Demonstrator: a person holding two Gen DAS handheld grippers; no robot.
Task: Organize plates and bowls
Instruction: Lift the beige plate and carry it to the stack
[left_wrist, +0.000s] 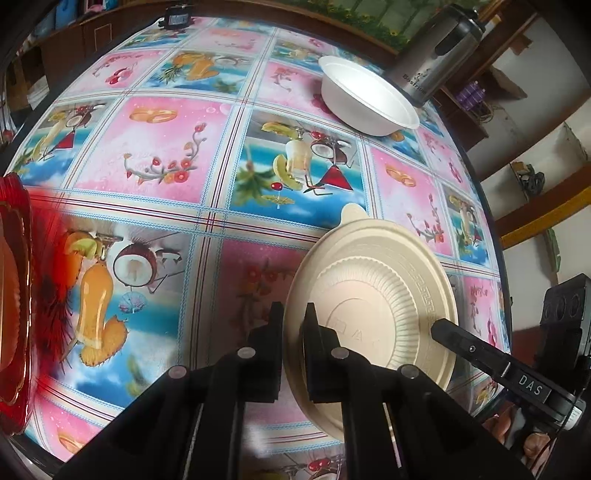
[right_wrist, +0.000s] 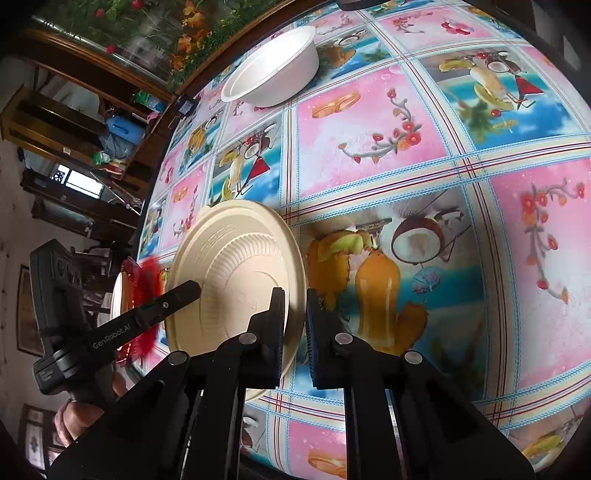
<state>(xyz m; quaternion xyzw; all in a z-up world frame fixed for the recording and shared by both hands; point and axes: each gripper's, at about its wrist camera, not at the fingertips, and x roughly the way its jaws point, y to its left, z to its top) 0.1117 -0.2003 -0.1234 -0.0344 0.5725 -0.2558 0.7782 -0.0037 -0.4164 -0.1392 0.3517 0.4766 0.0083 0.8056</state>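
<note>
A beige ribbed disposable plate (left_wrist: 373, 295) is held off the table, gripped at opposite rims by both grippers. My left gripper (left_wrist: 293, 325) is shut on its near rim; the right gripper's finger (left_wrist: 465, 345) reaches onto it from the right. In the right wrist view my right gripper (right_wrist: 295, 314) is shut on the same plate (right_wrist: 236, 273), and the left gripper's finger (right_wrist: 173, 299) lies across it. A white bowl (left_wrist: 365, 96) stands upright at the table's far side, also seen in the right wrist view (right_wrist: 273, 70). A red plate (left_wrist: 14, 295) sits at the left edge.
The table (left_wrist: 166, 155) has a glossy pink and blue fruit-print cloth. A steel thermos jug (left_wrist: 439, 51) stands behind the white bowl. A small black device (left_wrist: 175, 16) lies at the far edge. Shelves and furniture surround the table.
</note>
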